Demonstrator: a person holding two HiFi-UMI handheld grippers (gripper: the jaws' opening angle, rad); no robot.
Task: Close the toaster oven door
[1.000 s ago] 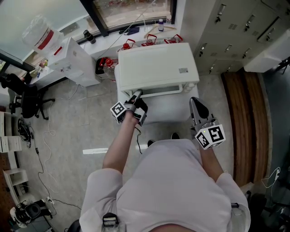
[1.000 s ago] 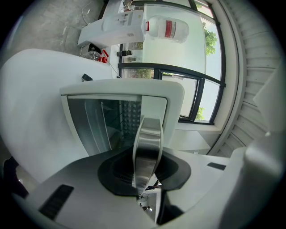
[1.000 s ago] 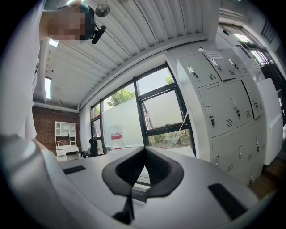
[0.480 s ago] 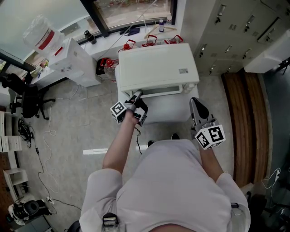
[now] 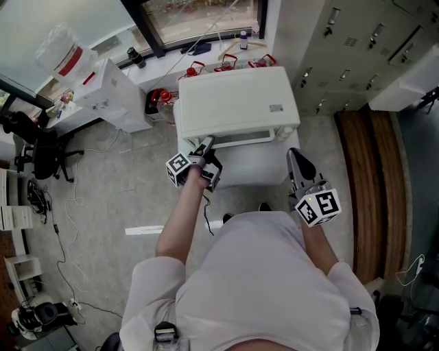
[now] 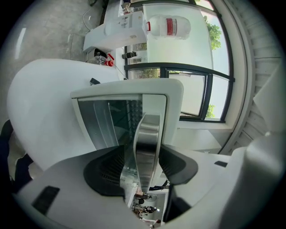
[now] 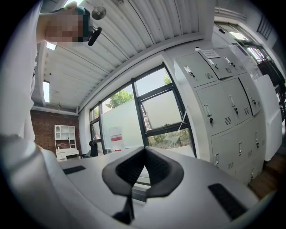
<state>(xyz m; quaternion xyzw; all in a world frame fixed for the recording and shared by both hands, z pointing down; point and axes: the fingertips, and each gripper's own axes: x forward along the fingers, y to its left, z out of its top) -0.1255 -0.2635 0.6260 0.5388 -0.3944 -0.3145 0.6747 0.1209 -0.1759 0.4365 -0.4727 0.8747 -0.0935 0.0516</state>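
Now, left hand-held gripper [image 5: 206, 143] has just been spreading, ribbed black pads [image 6: 107, 174] flanking the polished metal handle [image 6: 147, 143] of the boxy white toaster oven [image 5: 236, 103] on the smooth counter [image 5: 255, 168]. Only its own view shows the glass door [image 6: 107, 125]; right hand-held gripper [image 5: 297, 156] pressed together.

Grey lockers [image 5: 357, 41] line the wall on my right, with a strip of brown wood [image 5: 370, 192] running along the floor below them. On my left a black office chair [image 5: 34, 147] stands with cables [image 5: 65, 233] trailing near it. A clear jug with a red label [image 5: 60, 51] sits near a white cabinet [image 5: 113, 96]. A dark bottle [image 5: 135, 55] stands under the window [image 5: 199, 14].
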